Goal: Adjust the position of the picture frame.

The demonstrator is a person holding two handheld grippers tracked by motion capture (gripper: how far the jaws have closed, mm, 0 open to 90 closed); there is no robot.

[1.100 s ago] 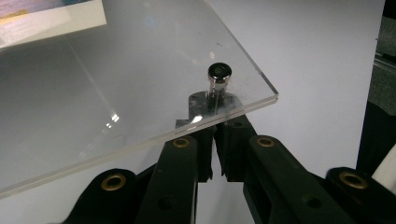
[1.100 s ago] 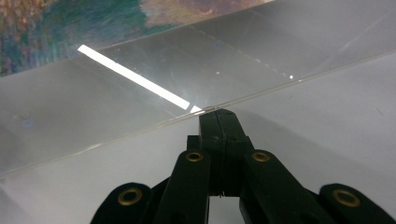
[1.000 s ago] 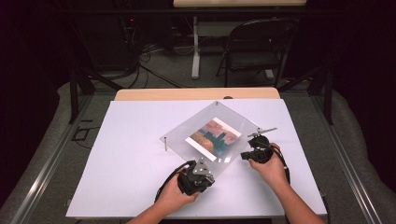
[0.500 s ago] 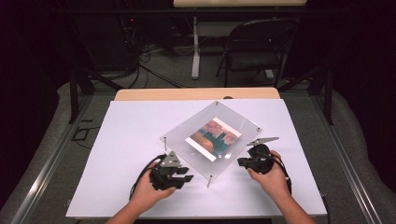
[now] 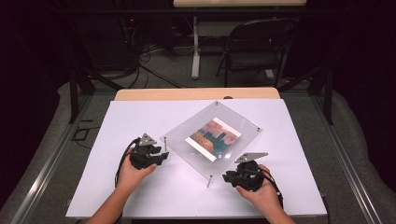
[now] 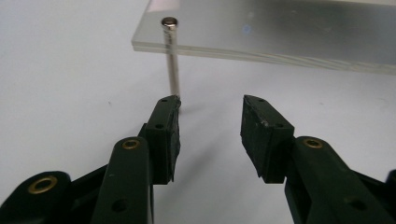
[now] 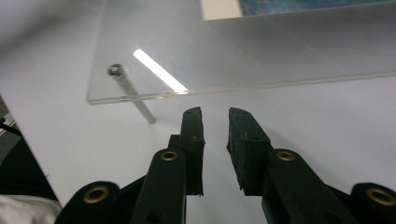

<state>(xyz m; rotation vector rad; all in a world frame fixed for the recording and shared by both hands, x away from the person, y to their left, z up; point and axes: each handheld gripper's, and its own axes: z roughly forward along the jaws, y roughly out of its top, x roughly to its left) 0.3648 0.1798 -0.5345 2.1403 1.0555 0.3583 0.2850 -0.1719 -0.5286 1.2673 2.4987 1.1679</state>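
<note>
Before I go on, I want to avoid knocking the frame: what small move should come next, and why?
Probably back the left hand-held gripper a little farther from the acrylic frame. Its jaws have just been opening with nothing between them, but one pad sits right beside the corner post, so a sideways move could bump it.

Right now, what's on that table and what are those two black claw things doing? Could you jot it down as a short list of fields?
surface: white table
main item: clear acrylic picture frame, raised on thin metal standoff pins, a colourful print inside
left gripper: jaws have just been opening, nothing between them, beside the frame's left corner pin
right gripper: jaws have just been opening, a narrow gap with nothing in it, close to the frame's near corner pin
held items: none
background: black folding chair
</note>
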